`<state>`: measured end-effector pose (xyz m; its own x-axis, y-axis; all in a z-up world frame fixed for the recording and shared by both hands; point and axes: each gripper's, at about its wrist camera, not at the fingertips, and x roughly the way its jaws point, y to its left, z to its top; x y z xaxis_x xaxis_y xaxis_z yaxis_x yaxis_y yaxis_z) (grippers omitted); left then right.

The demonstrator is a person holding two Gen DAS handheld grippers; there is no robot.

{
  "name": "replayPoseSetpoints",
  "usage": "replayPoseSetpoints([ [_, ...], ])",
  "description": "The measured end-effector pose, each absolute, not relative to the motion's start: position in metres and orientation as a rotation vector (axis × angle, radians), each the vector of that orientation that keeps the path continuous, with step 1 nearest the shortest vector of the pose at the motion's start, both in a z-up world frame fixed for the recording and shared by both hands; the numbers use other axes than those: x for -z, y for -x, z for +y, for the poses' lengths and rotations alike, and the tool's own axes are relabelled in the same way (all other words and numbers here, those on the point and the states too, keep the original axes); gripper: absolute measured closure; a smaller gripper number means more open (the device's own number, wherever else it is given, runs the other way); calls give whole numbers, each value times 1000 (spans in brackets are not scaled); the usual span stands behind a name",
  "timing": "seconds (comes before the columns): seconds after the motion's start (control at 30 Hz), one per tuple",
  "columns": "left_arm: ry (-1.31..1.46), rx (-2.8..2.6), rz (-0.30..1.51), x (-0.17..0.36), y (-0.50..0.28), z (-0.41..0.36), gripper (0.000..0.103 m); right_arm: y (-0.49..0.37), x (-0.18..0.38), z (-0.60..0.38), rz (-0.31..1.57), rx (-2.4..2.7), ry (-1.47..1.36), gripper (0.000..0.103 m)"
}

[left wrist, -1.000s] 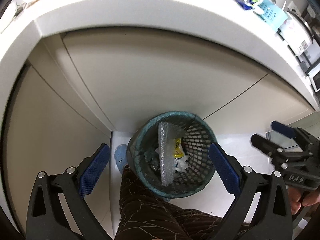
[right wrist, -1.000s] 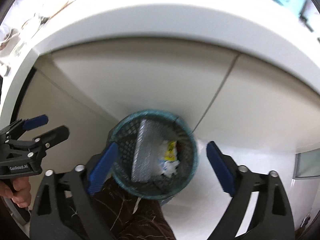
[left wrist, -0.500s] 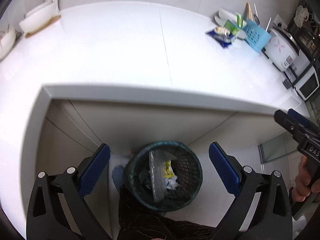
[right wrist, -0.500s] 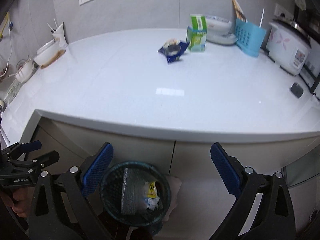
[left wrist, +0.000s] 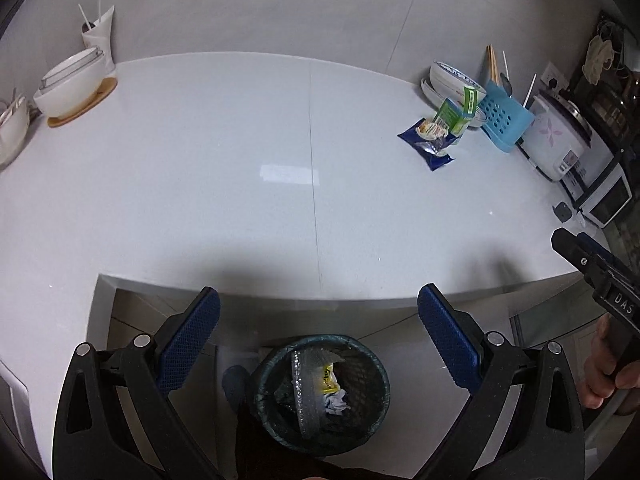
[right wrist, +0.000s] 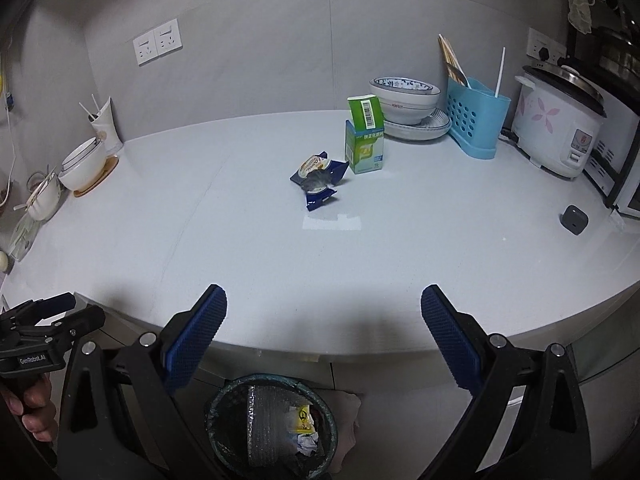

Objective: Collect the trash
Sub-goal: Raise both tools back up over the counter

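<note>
White countertop (right wrist: pixel 240 240), glossy and mostly bare across the middle. Left gripper (left wrist: pixel 318 334) has its blue-padded fingers (left wrist: pixel 188 344) spread wide with nothing between them; it hangs over the counter's near edge. Right gripper (right wrist: pixel 323 330) is likewise wide apart and empty-handed, just beside the left, which shows at 8 o'clock in the right wrist view.

Trash on the counter, from the right wrist view — a crumpled blue snack wrapper (right wrist: pixel 318 178) near the centre, toward 12 o'clock from the right gripper. A green-and-white carton (right wrist: pixel 365 140) stands upright just beside it at its 2 o'clock, top flap open. They look to be touching or nearly so; I cannot tell which.

Dark mesh wastebasket (right wrist: pixel 272 428) sits on the floor below the counter edge, at 6 o'clock. It holds a sheet of bubble wrap (right wrist: pixel 260 424), a yellow scrap and white crumpled paper.

Further back — stacked bowls (right wrist: pixel 406 96), a blue utensil caddy (right wrist: pixel 476 124), a rice cooker (right wrist: pixel 560 120).
</note>
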<state>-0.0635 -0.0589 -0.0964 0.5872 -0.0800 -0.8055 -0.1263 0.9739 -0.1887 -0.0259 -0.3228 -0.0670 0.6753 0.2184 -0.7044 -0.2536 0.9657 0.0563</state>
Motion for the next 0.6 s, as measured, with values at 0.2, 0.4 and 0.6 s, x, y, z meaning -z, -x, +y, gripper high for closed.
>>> replayPoseSetpoints([
  [0.2, 222, -7, 928, 75, 36, -61, 6, 2, 58, -333, 784, -238, 16, 9],
  [0.4, 218, 18, 920, 63, 5, -65, 6, -28, 49, -342, 775, -204, 6, 9],
  [0.6, 203, 48, 934, 63, -31, -75, 6, -67, 41, -351, 776, -180, -10, 9],
])
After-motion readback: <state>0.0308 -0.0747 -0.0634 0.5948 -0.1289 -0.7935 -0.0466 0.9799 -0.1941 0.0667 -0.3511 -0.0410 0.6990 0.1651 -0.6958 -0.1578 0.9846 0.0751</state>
